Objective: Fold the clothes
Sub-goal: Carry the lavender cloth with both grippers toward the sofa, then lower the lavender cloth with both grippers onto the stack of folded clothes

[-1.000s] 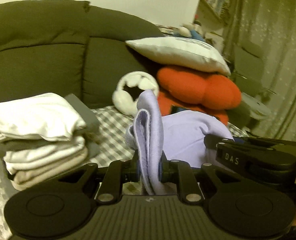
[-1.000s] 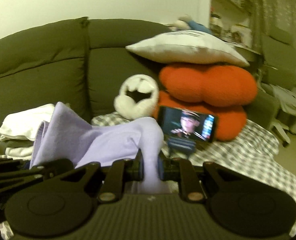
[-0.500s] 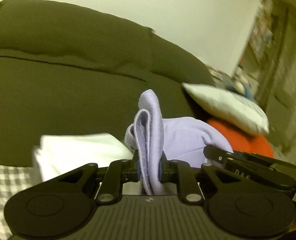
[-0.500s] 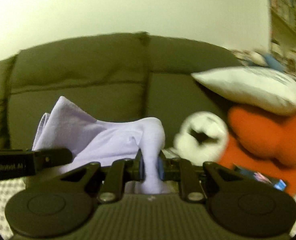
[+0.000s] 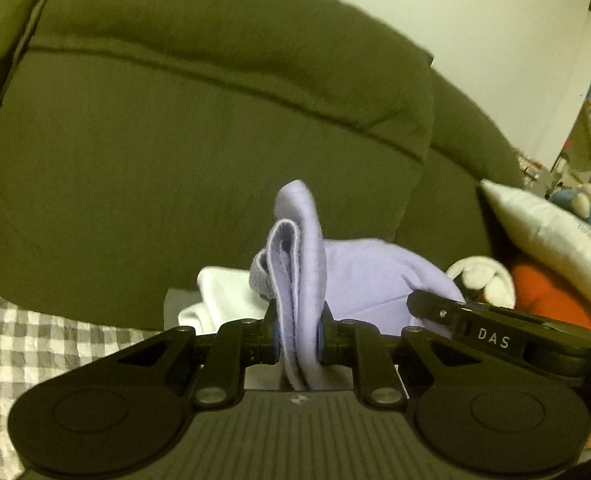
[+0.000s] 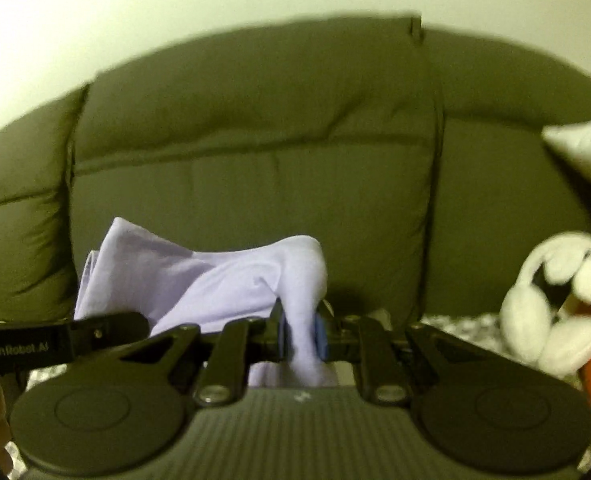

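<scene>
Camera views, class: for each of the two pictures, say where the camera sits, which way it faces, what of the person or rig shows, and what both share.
Left wrist: on the left tool, facing the green sofa back; the right tool shows at right.
Right wrist: on the right tool, facing the same sofa back; the left tool shows at left.
Shared: the lilac garment gripped by both tools, the white pillow, the white plush toy.

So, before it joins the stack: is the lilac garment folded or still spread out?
Folded, at least where gripped: doubled layers of the lilac garment sit pinched in the left tool and the right tool. Its lower part is hidden.
</scene>
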{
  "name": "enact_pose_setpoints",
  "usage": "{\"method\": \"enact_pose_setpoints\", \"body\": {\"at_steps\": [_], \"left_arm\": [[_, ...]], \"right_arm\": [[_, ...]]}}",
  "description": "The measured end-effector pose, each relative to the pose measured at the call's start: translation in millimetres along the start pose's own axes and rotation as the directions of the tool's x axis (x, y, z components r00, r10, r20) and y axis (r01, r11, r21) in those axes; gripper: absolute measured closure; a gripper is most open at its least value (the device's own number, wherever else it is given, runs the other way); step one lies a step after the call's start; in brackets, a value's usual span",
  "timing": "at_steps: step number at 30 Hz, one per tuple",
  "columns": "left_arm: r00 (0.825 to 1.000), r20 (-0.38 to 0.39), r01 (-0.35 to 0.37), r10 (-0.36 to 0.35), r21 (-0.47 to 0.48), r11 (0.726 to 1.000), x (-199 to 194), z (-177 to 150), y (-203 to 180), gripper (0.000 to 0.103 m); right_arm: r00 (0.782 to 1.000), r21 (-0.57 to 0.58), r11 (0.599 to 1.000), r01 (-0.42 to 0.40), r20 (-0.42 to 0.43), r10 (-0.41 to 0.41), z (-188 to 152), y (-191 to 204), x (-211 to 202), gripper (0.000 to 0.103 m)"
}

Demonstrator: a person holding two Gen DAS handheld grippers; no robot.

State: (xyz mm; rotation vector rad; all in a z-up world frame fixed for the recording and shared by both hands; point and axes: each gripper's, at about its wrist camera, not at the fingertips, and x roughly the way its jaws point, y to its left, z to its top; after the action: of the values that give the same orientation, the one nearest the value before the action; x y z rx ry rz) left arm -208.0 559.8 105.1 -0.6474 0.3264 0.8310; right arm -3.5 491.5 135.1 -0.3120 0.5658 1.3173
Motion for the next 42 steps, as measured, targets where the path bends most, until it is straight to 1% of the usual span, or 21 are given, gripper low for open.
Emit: {"method": "enact_pose_setpoints", "body": {"at_steps": [1,3,5,8,10,11,14,15,16,18,19,22,24,25,27,28,29,31,35,39,42], "left_arm": [[1.0,-0.005,-0.002,0.002,-0.002,1.0,5,-2,2,0.087],[1.0,0.001,-0.009,0.008,0.009,1.0,7,-4,3,0.083],[1.0,0.015,-0.017,0.017,0.025,1.0,7,-4,3,0.078],[0.999,0.049,-0.013,0.011,0.03,0.999,-3,1,5,0.078],[0.996,0.087,-0.029,0.027,0.023,0.999,-12,7,7,0.078],[0.993,0.112,-0.043,0.04,0.025,0.999,-17,9,7,0.078],[0.984,0.173,-0.051,0.042,0.047,0.998,-29,14,1,0.078],[0.983,0.184,-0.04,0.026,0.069,0.997,-33,14,-3,0.078],[0.984,0.18,-0.011,-0.009,0.108,0.994,-34,11,-11,0.078],[0.986,0.153,0.041,-0.067,0.167,0.985,-28,6,-24,0.078],[0.988,0.134,0.051,-0.077,0.183,0.982,-21,3,-29,0.078],[0.996,0.065,0.041,-0.055,0.204,0.978,5,-6,-33,0.078],[0.999,0.046,0.014,-0.024,0.213,0.977,18,-12,-30,0.078],[0.999,0.045,0.006,-0.016,0.218,0.976,21,-15,-29,0.078],[0.999,0.041,0.006,-0.015,0.217,0.976,25,-17,-26,0.078],[0.999,0.039,0.007,-0.015,0.214,0.977,26,-16,-25,0.078],[0.999,0.036,0.004,-0.012,0.21,0.978,26,-16,-24,0.078],[0.999,0.032,0.0,-0.007,0.206,0.979,27,-14,-23,0.078],[0.999,0.041,-0.004,-0.005,0.218,0.976,36,-18,-27,0.078],[0.998,0.068,-0.028,0.011,0.259,0.966,28,-24,-31,0.078],[0.991,0.131,-0.067,0.026,0.314,0.947,10,-26,-41,0.078]], "right_arm": [[1.0,0.004,1.0,0.007,-0.019,-0.007,-3,-2,8,0.088],[0.999,0.025,1.0,0.009,-0.042,-0.008,-9,-6,19,0.085],[0.999,0.049,0.999,-0.004,-0.036,0.005,-16,-11,21,0.08],[1.0,0.106,0.994,-0.023,0.009,0.022,-22,-22,15,0.071],[0.998,0.169,0.985,-0.029,0.057,0.019,-23,-34,4,0.071],[0.997,0.181,0.983,-0.022,0.076,0.009,-23,-37,0,0.071],[0.993,0.157,0.988,0.017,0.112,-0.035,-22,-38,-13,0.069],[0.992,0.136,0.991,0.01,0.12,-0.027,-22,-35,-15,0.069],[0.991,0.115,0.993,-0.005,0.13,-0.01,-22,-31,-17,0.069],[0.988,0.087,0.996,-0.028,0.156,0.015,-22,-21,-21,0.069],[0.987,0.084,0.996,-0.038,0.161,0.024,-22,-18,-19,0.069],[0.988,0.106,0.992,-0.065,0.148,0.049,-20,-15,-9,0.07],[0.99,0.118,0.99,-0.074,0.128,0.058,-19,-14,0,0.07],[0.994,0.121,0.991,-0.059,0.102,0.047,-21,-15,6,0.07],[0.999,0.131,0.991,-0.024,0.048,0.018,-25,-18,18,0.075],[1.0,0.144,0.989,-0.012,0.02,0.009,-28,-20,24,0.076],[1.0,0.155,0.988,-0.002,0.004,0.002,-31,-21,29,0.077],[1.0,0.161,0.987,0.012,0.005,-0.013,-34,-21,35,0.077],[1.0,0.176,0.984,0.029,0.001,-0.03,-36,-22,40,0.078],[0.999,0.184,0.982,0.032,0.004,-0.034,-41,-23,42,0.078],[0.999,0.178,0.984,0.029,0.015,-0.032,-44,-23,40,0.078]]}}
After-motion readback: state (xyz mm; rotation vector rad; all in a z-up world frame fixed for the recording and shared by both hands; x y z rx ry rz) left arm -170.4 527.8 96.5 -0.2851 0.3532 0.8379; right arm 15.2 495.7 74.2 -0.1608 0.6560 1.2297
